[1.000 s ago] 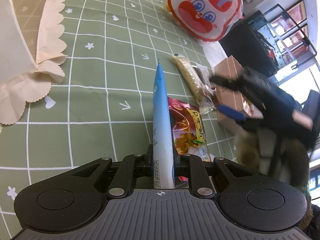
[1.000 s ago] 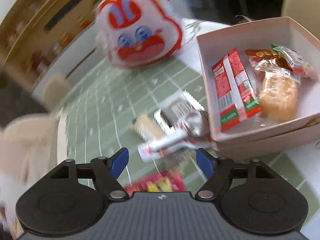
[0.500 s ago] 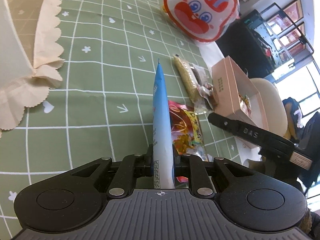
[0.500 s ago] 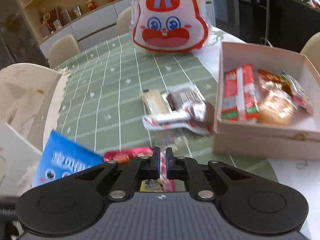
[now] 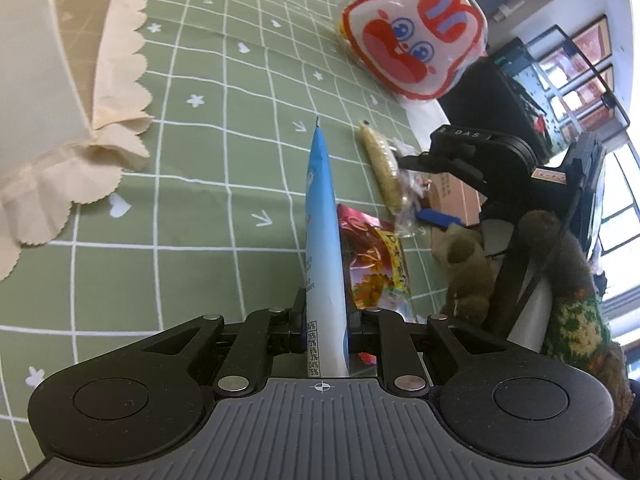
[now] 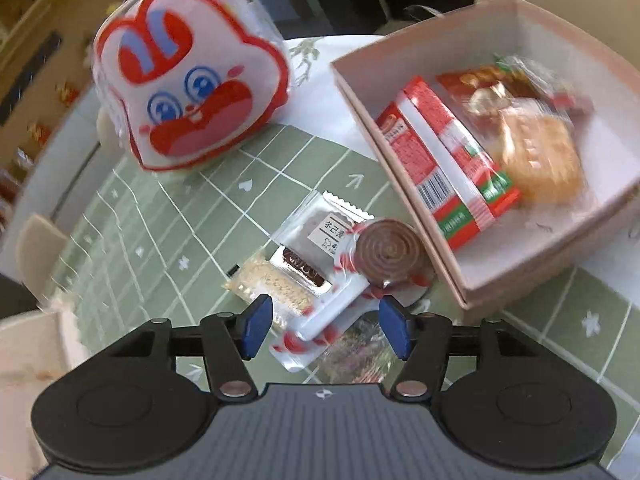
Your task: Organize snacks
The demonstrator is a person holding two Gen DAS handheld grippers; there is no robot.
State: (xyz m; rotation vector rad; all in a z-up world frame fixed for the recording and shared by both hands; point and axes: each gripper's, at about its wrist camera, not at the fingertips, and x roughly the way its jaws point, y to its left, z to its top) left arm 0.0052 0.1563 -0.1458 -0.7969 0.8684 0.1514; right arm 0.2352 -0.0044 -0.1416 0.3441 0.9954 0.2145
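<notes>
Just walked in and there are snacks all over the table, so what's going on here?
A person is sorting snacks with two handheld grippers. The left gripper is shut on a blue packet, held edge-on above the green tablecloth. The right gripper is open over a spiral candy packet beside the pink box, which already holds several snacks.

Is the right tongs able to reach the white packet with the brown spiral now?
Probably yes: the right tongs stand open, the spiral snack packet lies directly between and ahead of their tips, and nothing covers it.
</notes>
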